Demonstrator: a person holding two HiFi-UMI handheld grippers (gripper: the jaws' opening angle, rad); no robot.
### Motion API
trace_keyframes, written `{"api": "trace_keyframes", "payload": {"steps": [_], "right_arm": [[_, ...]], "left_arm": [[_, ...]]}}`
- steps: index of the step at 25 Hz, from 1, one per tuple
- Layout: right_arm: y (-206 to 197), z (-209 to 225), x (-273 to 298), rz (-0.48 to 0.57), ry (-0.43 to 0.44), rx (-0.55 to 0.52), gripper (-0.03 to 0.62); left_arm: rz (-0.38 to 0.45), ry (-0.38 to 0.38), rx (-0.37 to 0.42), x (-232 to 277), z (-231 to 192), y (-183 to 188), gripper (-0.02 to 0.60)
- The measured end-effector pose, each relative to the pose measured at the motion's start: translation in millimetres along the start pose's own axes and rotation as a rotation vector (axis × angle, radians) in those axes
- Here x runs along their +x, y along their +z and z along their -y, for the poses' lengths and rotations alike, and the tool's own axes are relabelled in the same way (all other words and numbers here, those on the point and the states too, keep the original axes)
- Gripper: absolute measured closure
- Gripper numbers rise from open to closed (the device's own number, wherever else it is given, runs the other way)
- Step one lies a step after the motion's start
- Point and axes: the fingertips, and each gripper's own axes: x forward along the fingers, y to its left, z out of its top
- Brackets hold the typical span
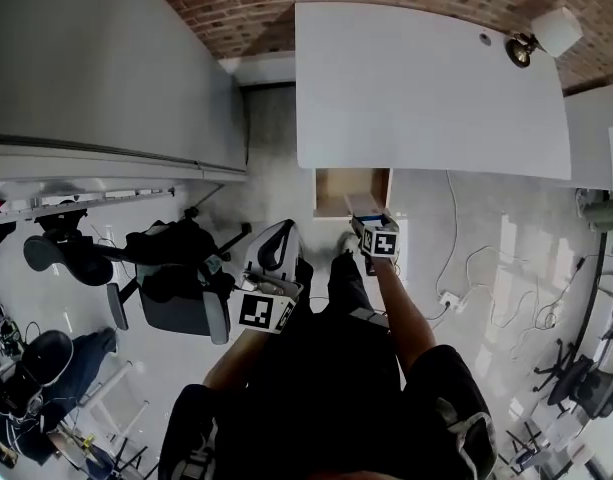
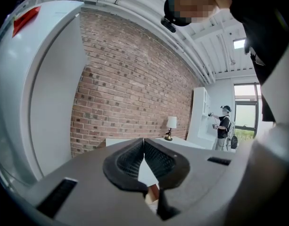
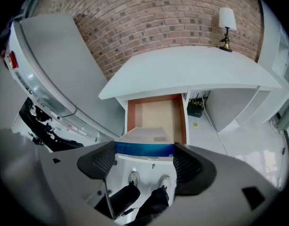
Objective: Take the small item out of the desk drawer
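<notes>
The white desk [image 1: 426,88] stands against the brick wall with its wooden drawer [image 1: 334,190] pulled open below the front edge. In the right gripper view the drawer [image 3: 156,114] looks bare inside. My right gripper [image 3: 145,160] is shut on a small white box with a blue band [image 3: 144,142], held just in front of the drawer; the same box [image 1: 364,205] shows in the head view above the right gripper [image 1: 374,230]. My left gripper [image 1: 271,288] hangs back near my body. Its jaws [image 2: 144,160] are shut with nothing between them and aim up at the wall.
A large white cabinet [image 1: 96,68] stands to the left of the desk. A small lamp [image 1: 541,36] sits on the desk's far right corner. An office chair [image 1: 171,278] is at my left, and cables [image 1: 456,268] trail over the floor at the right. My feet [image 3: 146,180] show below the box.
</notes>
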Motion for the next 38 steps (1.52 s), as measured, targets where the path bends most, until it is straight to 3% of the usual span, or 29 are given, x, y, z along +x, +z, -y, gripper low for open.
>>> {"api": "trace_keyframes", "payload": {"steps": [4,10,18,24,30,38], "right_arm": [[27.2,-15.4,-54.9,0.101,0.041,-0.025,0.2],[88.4,-32.4,-142.1,0.338,0.082,-0.02,0.2],[167.5,-60.2,-260.3,0.674,0.083,-0.068,0.2],[197.0,-90.3,-332.7,0.854,0.072,-0.143,0.2],[198.3,-113.8,-376.3,0.958,0.077,-0.179,0.199],[189.6,-125.4,-382.7,0.963,0.097,-0.202,0.2]], "left_arm": [[0.021,-0.02,0.012,-7.2,10.4,15.4,0.572],[0.055,-0.045,0.027,-8.7,18.9,37.3,0.572],[0.115,-0.067,0.044,-14.7,30.0,74.9,0.572],[0.144,-0.084,0.052,-19.4,35.3,92.6,0.572],[0.172,-0.093,0.054,-20.6,40.4,100.0,0.572],[0.157,-0.117,0.047,-14.8,50.7,89.3,0.572]]}}
